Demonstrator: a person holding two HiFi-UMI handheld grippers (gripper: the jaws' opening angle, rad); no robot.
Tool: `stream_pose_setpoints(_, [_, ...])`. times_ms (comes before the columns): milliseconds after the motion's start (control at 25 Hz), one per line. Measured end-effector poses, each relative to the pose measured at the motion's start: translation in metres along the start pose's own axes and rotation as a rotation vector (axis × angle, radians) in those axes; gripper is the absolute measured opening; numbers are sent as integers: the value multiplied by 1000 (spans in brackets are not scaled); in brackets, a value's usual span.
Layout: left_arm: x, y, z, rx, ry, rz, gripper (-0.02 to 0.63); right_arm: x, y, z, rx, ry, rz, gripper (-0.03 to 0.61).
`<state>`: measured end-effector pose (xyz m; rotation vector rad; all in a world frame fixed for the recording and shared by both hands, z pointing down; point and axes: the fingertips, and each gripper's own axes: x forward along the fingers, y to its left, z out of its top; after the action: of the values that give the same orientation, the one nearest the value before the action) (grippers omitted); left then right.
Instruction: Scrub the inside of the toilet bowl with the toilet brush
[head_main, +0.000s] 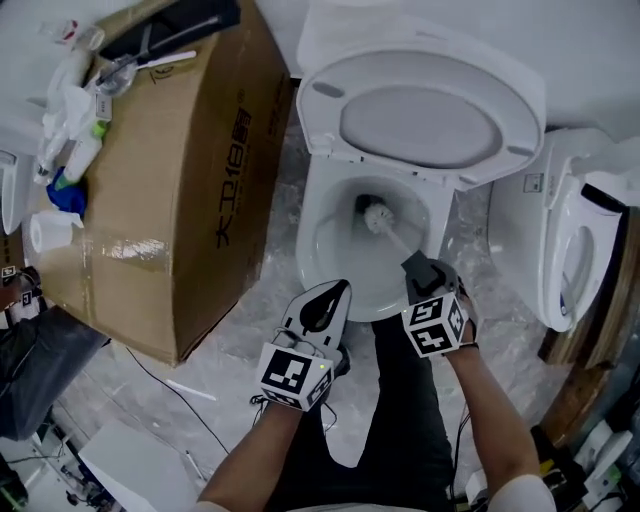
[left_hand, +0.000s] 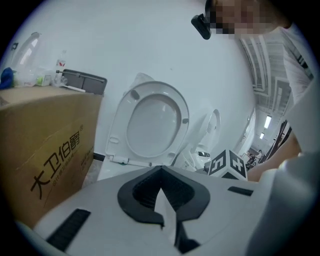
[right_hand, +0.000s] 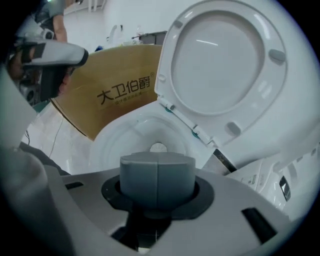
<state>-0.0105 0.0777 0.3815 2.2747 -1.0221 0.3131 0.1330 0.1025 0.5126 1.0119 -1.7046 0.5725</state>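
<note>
Down in bowl (head_main: 330, 250), white-bristled toilet brush (head_main: 378, 216).

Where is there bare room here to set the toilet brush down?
The cardboard box top is bare toward the toilet; the narrow floor strip between them is open. Bottles and a paper roll crowd the box's left edge.
</note>
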Motion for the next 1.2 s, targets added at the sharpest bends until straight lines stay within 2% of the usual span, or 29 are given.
stream_pose_setpoints(160, [-20, -25, 28, 12, 4, -18, 8, -54, -1, 0, 101, -41, 35, 155])
stream_pose_setpoints(320, [-33, -45, 54, 30, 4, -39, 8, -102, -1, 7, 154, -85, 53, 155])
stream_pose_setpoints(720, [-74, -88, 113, 67, -13, -80, 8, -209, 4, 33, 195, -177, 70, 155])
stream_pose_setpoints(1000, [-115, -134, 157, 136, -29, -150, 8, -292, 10, 54, 230, -262, 74, 155])
stream_pose_setpoints(1200, [-147, -162, 196, 136, -78, -183, 8, -350, 7, 70, 234, -349, 50, 155])
